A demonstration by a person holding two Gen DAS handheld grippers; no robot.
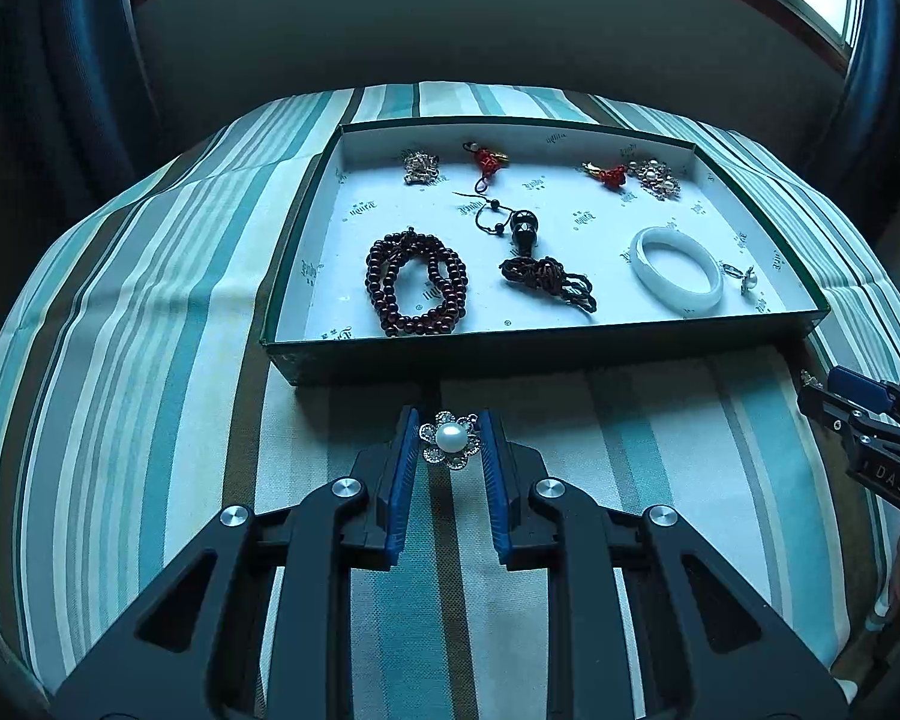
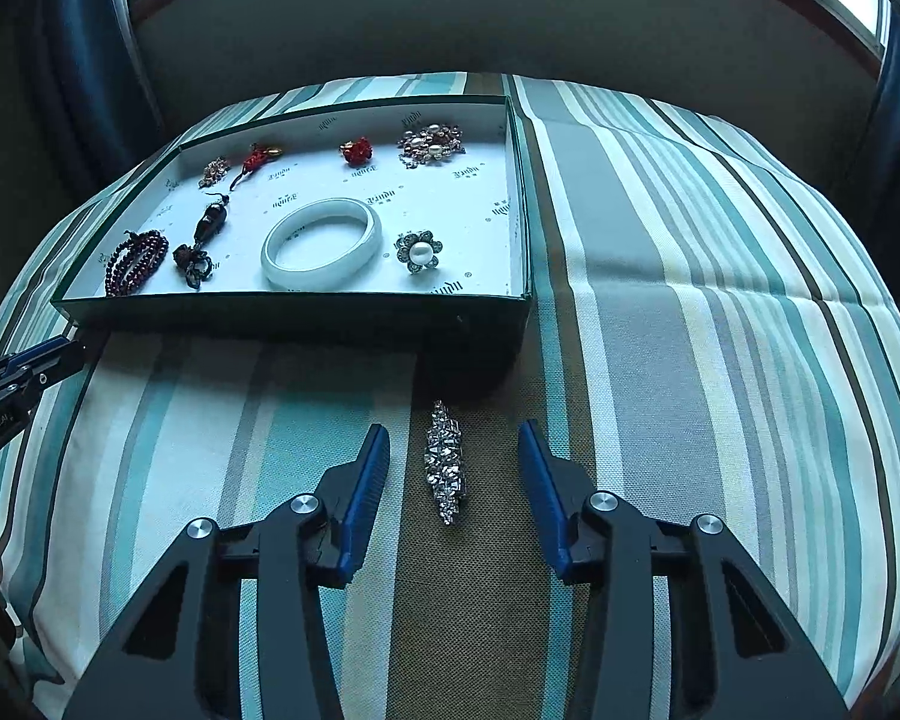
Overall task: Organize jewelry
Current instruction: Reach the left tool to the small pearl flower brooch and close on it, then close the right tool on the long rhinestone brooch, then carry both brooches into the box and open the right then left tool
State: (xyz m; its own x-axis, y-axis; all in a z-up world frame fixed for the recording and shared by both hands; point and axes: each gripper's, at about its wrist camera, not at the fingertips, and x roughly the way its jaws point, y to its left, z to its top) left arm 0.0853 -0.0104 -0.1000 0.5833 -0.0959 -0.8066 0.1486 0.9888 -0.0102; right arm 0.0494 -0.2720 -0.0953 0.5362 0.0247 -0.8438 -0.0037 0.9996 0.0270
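Observation:
My left gripper (image 1: 450, 420) is shut on a pearl flower brooch (image 1: 451, 438), held just above the striped cloth in front of the tray (image 1: 540, 348). A long rhinestone brooch (image 2: 446, 462) lies on the cloth between the blue pads (image 2: 366, 480) of my right gripper (image 2: 455, 427), whose jaws stand apart on either side without touching it. The white-lined tray (image 2: 306, 312) holds a white bangle (image 2: 323, 244), a second pearl flower brooch (image 2: 419, 250), dark red beads (image 1: 415, 282), a dark pendant on a cord (image 1: 525, 228), red knot charms and pearl clusters.
A striped cloth (image 2: 720, 300) covers the table. The right gripper (image 1: 822, 390) shows at the right edge of the left wrist view, the left gripper (image 2: 48, 360) at the left edge of the right wrist view. A dark wall and windows lie beyond.

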